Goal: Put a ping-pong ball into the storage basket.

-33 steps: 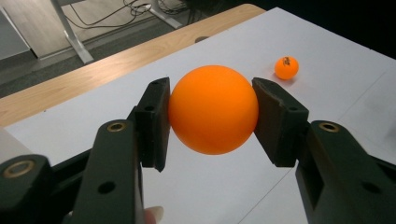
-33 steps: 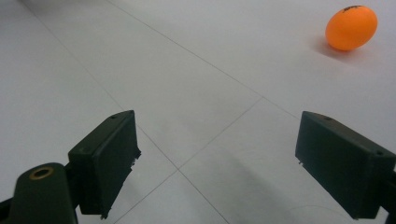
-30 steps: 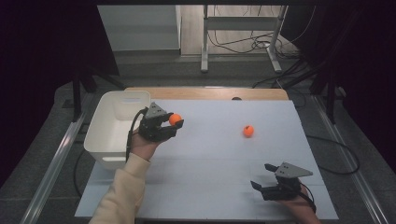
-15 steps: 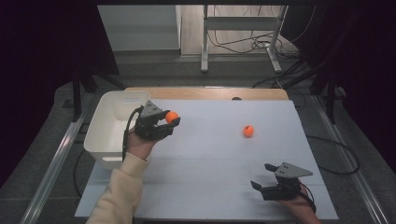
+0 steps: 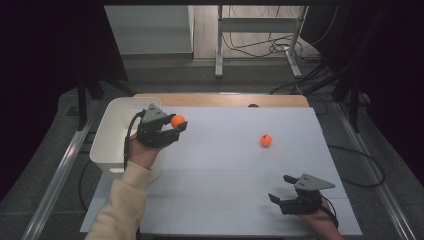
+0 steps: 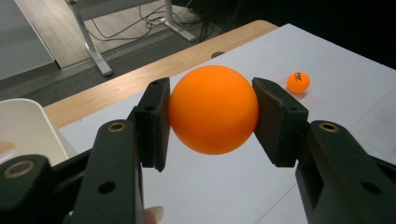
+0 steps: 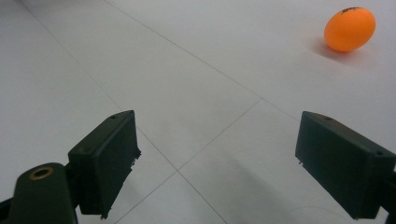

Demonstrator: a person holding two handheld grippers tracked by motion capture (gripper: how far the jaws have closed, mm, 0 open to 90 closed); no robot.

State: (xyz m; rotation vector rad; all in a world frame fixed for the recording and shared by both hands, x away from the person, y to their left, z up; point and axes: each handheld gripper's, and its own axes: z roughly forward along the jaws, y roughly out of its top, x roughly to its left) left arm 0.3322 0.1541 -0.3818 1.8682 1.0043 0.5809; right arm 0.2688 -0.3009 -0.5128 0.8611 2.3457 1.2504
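Orange ball [image 6: 213,109] sitting pinched between both pads of the left gripper [image 5: 172,127], jaws pressing its sides, held above the counter [image 5: 225,165] just beside the white bin [image 5: 112,135]. Second orange ball [image 5: 266,140] lying loose on the counter, well apart. Right gripper [image 7: 219,163] resting low near the counter's near edge, jaws standing wide, gripping nothing.

Right gripper [image 7: 217,168] at bottom of frame, jaws spread wide with nothing between them, over white table [image 7: 140,70]; orange ball [image 7: 350,29] at upper right (dark print on top).
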